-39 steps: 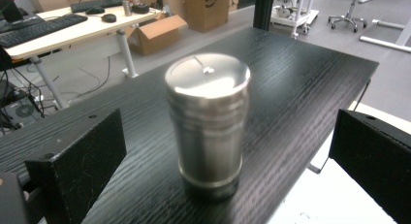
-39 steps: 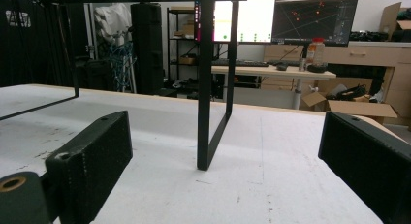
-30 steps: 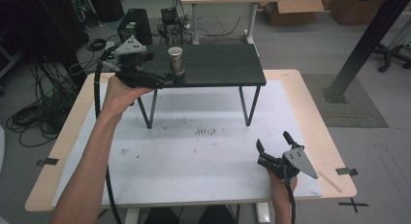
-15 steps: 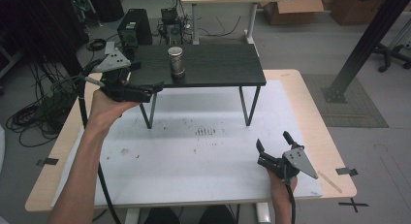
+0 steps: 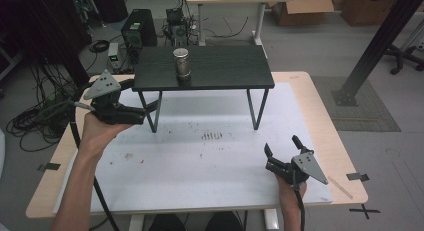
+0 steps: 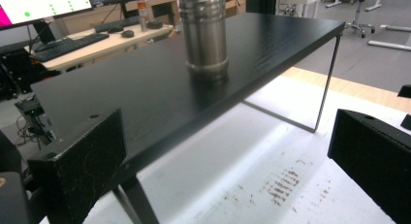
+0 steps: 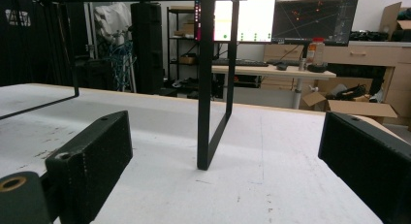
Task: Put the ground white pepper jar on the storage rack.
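A steel cylinder cup (image 5: 182,63) stands upright on a low black shelf (image 5: 225,76) at the back of the table. My left gripper (image 5: 141,97) hovers open by the shelf's front left corner, well apart from the cup. In the left gripper view its black jaws (image 6: 228,185) are wide apart with nothing between them, and the cup (image 6: 203,32) rises ahead on the shelf top (image 6: 145,98). My right gripper (image 5: 281,147) stands open and empty near the table's front right; in its own view the right gripper (image 7: 228,175) looks at a shelf leg (image 7: 209,88).
The shelf stands on thin metal legs (image 5: 255,108) over a white mat (image 5: 200,161) with small dark marks (image 5: 212,136). The table's wooden edge (image 5: 345,156) runs along the right. Desks, monitors (image 7: 310,13) and cables lie beyond the table.
My left gripper has drawn back from beside the cup, moving left and toward me off the shelf. The cup stays upright in place. The right gripper has not moved.
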A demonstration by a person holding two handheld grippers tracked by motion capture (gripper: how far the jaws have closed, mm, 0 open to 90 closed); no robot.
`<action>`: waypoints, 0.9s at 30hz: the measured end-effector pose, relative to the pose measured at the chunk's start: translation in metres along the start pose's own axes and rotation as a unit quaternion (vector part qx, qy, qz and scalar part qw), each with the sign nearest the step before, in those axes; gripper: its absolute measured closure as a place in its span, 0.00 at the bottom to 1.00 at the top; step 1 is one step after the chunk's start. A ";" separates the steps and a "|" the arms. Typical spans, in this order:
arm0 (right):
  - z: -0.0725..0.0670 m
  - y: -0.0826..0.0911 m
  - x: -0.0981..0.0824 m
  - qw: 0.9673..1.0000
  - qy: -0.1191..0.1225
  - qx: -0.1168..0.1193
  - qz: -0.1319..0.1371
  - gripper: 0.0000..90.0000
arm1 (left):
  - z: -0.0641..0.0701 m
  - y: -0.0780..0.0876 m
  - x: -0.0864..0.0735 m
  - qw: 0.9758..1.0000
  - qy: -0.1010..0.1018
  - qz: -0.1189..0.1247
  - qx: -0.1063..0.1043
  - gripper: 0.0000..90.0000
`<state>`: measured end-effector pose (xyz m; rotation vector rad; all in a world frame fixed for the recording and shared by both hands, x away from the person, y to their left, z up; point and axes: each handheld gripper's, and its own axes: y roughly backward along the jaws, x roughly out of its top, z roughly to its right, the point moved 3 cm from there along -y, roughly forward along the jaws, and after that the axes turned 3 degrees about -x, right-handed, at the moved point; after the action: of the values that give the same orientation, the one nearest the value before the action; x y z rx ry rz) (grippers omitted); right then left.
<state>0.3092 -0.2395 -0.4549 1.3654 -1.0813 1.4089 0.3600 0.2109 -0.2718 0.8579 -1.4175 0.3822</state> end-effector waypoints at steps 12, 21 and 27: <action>0.000 0.000 0.000 1.000 0.001 0.000 0.000 0.06 | -0.007 0.015 -0.042 1.000 0.012 0.002 0.010 0.01; 0.000 0.000 0.000 1.000 0.001 0.000 0.000 0.05 | -0.013 0.023 -0.080 0.999 0.023 -0.002 0.025 0.01; 0.000 0.000 0.000 1.000 0.001 0.000 0.000 0.06 | -0.017 0.028 -0.104 0.999 0.034 0.005 0.037 0.01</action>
<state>0.3091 -0.2394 -0.4549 1.3640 -1.0802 1.4095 0.3361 0.2669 -0.3615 0.8903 -1.3516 0.4690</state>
